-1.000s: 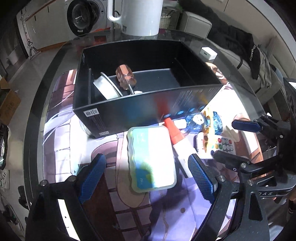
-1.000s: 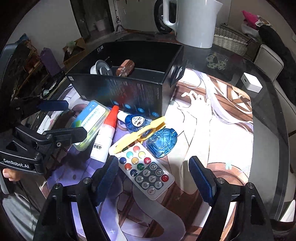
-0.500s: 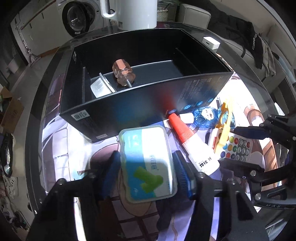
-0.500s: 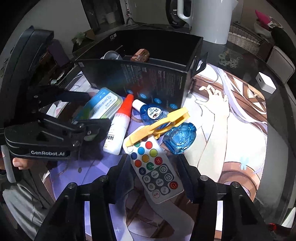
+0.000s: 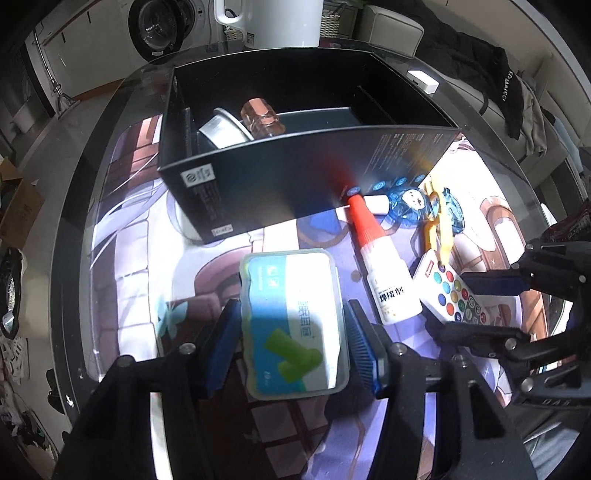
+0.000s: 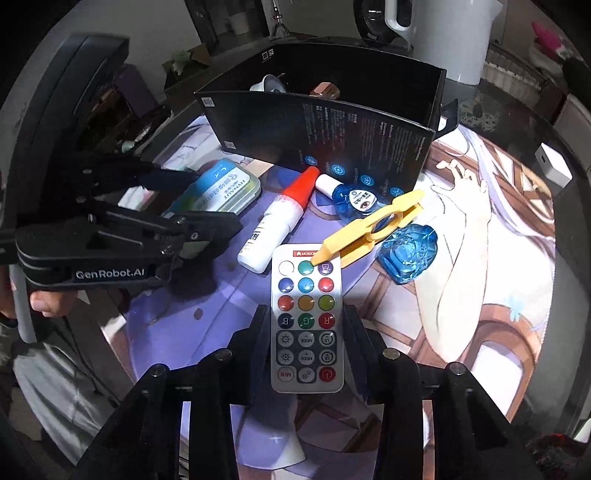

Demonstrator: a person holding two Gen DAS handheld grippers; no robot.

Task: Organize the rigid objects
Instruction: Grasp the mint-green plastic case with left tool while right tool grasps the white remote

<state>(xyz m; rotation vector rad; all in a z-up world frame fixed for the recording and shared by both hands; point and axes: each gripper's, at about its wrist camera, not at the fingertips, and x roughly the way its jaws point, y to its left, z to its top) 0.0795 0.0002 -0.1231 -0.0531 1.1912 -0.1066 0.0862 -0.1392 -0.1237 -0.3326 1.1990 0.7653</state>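
Note:
My left gripper [image 5: 291,343] is shut on a flat blue-and-white plastic case [image 5: 291,325], also seen in the right wrist view [image 6: 221,188]. My right gripper [image 6: 306,343] is shut on a white remote [image 6: 306,321] with coloured buttons, also in the left wrist view [image 5: 450,291]. A black open box [image 5: 306,173] stands behind, holding a copper-coloured bottle [image 5: 262,118] and a metal tin [image 5: 225,131]. A white bottle with a red cap [image 6: 280,221], a blue eye-drop bottle [image 6: 354,197], a yellow clip [image 6: 373,225] and a blue glass bottle [image 6: 408,254] lie in front of the box.
A white kettle [image 6: 450,33] stands behind the box. A small white charger [image 6: 552,170] lies at the table's right. The printed mat [image 6: 480,295] covers the glass table, whose round edge runs close on the right. A jacket hangs over a chair [image 5: 491,74].
Both grippers moved forward and closed: the left onto the plastic case, the right onto the remote. Both were open a second ago.

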